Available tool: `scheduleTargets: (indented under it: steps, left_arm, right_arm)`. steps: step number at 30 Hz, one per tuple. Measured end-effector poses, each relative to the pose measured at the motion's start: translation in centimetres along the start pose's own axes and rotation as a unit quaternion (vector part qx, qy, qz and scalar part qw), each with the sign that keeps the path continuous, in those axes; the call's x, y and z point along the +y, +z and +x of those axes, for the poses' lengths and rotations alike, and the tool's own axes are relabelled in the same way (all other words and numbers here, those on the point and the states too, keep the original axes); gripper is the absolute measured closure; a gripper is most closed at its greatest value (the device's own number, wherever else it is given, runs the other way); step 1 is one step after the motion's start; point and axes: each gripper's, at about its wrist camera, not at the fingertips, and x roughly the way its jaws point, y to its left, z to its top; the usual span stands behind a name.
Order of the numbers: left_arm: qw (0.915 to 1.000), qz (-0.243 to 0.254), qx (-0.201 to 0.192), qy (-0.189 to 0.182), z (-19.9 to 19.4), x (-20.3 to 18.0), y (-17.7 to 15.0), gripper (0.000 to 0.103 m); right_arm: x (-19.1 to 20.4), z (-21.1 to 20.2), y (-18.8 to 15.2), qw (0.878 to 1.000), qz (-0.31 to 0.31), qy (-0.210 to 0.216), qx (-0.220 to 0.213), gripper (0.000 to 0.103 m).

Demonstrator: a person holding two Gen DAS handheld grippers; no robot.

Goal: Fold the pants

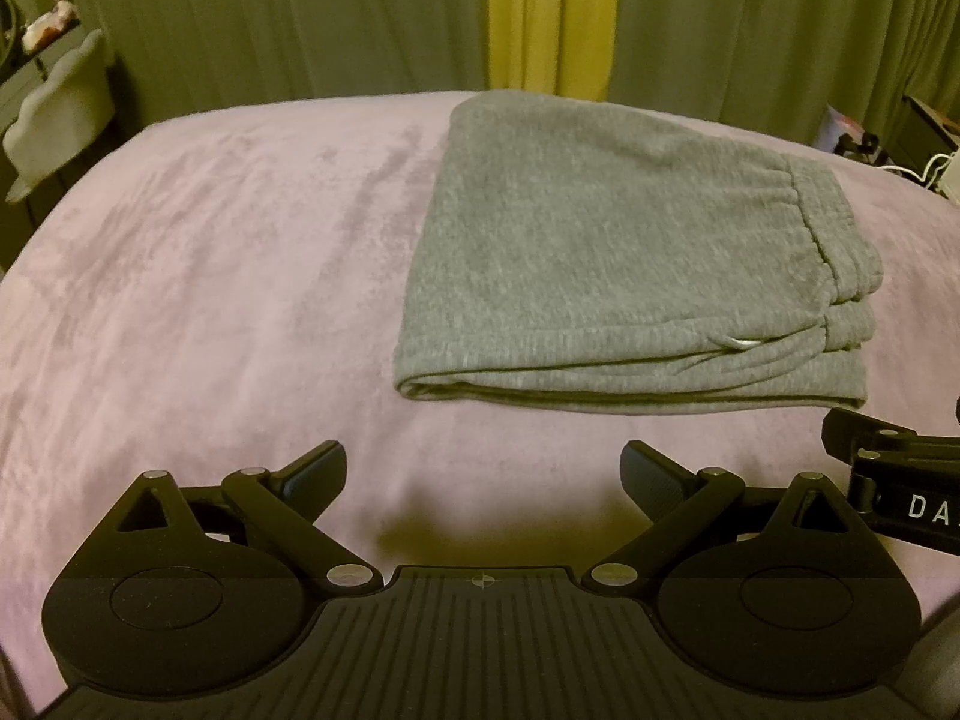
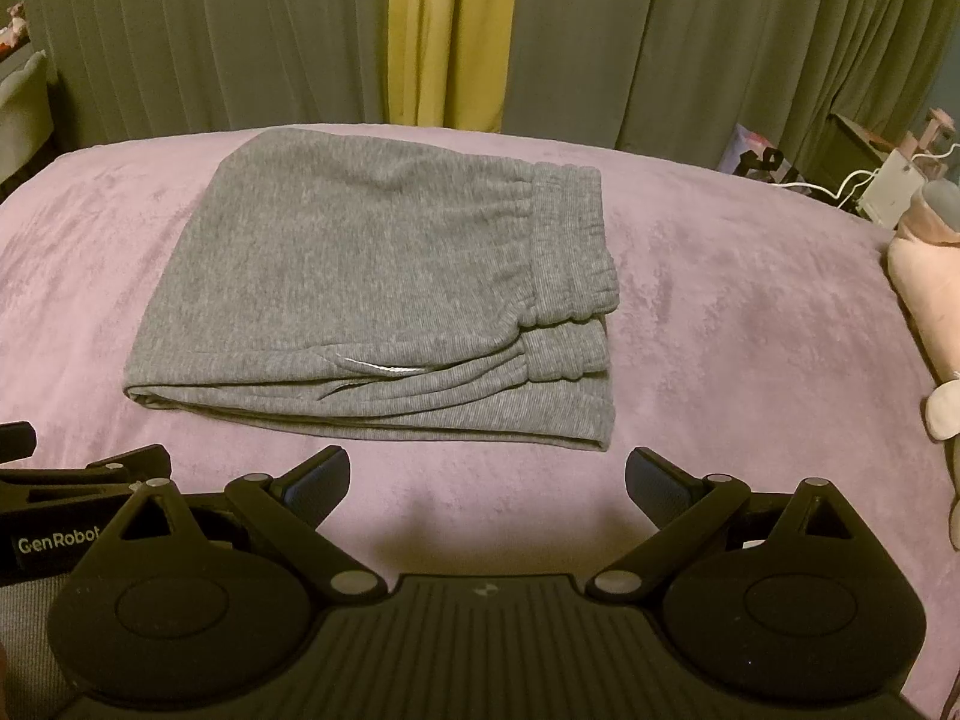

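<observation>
Grey pants (image 1: 606, 258) lie folded into a compact, layered rectangle on a pink-blanketed bed (image 1: 210, 276), right of centre in the left wrist view and left of centre in the right wrist view. The left tool (image 1: 483, 471) and right tool (image 2: 487, 474) sit at the bottom of their frames, jaws spread wide, gripping nothing, clear of the cloth. Folding looks essentially finished; any next move would be only a light tidying of the elastic waistband (image 2: 570, 240), or withdrawal.
</observation>
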Motion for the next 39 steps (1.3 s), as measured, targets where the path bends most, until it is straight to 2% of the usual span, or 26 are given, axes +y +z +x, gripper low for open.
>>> scheduleTargets:
  steps: [31,39]
  left_arm:
    - [1.0000,-0.003,0.004,0.000,0.44,0.08,0.16,0.002]
    - [0.9999,0.001,-0.011,0.001,0.24,0.04,-0.04,0.002]
  right_arm:
    - [-0.04,0.26,-0.19,1.000,0.001,0.000,0.003,0.004]
    - [-0.07,0.30,-0.26,1.000,0.001,0.001,0.000,0.004]
